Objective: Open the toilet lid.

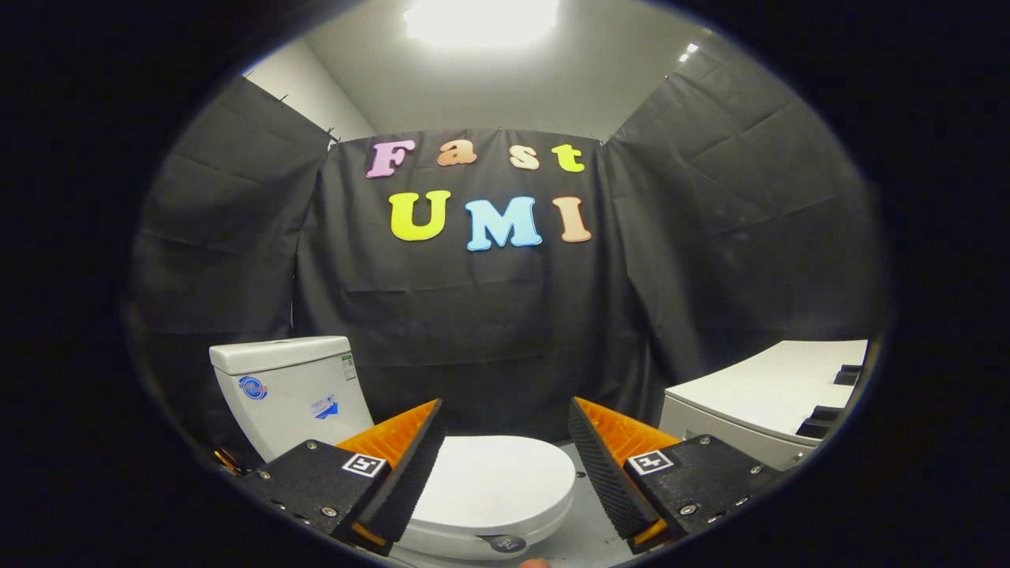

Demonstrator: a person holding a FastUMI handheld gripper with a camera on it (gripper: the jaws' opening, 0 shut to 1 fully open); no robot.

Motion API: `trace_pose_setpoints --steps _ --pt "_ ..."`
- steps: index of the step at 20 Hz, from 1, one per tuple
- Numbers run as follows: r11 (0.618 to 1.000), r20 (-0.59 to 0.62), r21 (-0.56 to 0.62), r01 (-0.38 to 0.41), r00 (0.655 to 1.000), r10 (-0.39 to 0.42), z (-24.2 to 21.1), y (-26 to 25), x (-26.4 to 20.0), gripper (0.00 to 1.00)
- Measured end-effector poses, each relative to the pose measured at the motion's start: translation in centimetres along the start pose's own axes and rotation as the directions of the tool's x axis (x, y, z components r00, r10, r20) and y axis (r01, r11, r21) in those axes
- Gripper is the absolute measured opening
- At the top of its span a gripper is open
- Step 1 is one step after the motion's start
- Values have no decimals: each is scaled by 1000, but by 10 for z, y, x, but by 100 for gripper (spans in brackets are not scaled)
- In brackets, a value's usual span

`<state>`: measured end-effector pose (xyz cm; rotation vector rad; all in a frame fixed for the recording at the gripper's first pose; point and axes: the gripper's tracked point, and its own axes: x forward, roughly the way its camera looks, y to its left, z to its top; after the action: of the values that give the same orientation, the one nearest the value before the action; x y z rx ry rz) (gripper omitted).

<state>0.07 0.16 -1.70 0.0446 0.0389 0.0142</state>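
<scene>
A white toilet stands low ahead, its lid [497, 481] lying flat and closed over the bowl. Its white tank [288, 390] rises behind and to the left of the lid. My gripper [505, 418] hovers above the lid with its orange and black fingers [402, 457] spread wide apart, open, nothing between them. The left finger overlaps the lid's left side in view; the lid's front rim [505, 532] shows between the fingers, with a small dark round piece [507, 543] at its edge.
A white box-like appliance [761, 394] with dark slots on top stands to the right of the toilet. Grey floor [588, 505] shows between the toilet and that appliance. Black cloth walls close the booth on three sides.
</scene>
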Motion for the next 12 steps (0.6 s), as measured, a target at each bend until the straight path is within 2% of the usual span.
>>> trace_pose_setpoints --steps 4,12 --pt "999 -38 45 12 999 -10 -11 0 1 96" --pt "973 -150 231 -10 988 46 -50 -14 16 96"
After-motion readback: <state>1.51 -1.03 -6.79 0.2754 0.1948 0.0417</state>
